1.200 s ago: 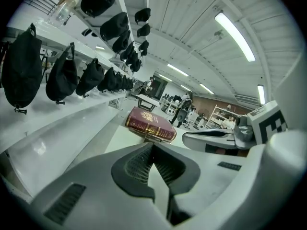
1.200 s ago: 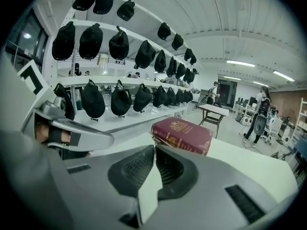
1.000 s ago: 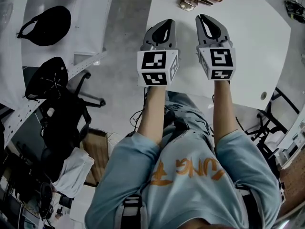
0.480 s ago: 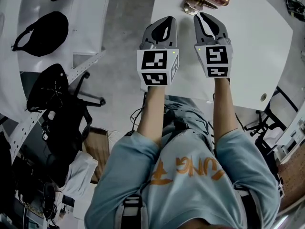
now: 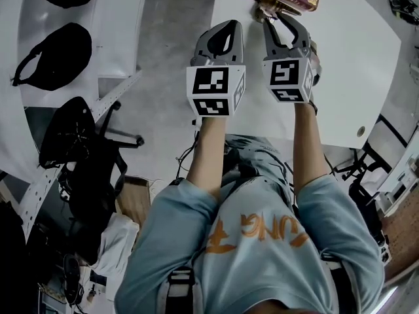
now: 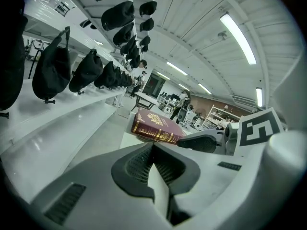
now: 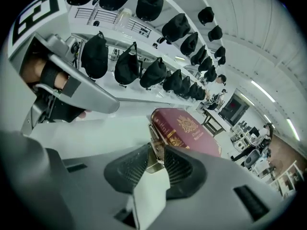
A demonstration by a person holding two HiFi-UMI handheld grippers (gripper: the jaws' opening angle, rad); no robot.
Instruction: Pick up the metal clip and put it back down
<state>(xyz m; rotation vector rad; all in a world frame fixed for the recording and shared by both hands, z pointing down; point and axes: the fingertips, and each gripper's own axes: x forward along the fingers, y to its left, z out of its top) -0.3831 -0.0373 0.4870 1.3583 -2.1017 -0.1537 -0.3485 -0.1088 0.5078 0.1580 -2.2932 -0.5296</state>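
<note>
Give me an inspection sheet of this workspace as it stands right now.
Surface: white table, with a round hole near its front edge.
Job's things: metal clip, upright beside the maroon book.
Clutter: small dark item at the table's far right corner, too small to tell.
Grippers: right tool closed on the metal clip; left tool closed and empty, near the table's left edge.
Cables: thin leads on the floor by the person's legs.
Surroundings: office chair; black caps along white shelving.
</note>
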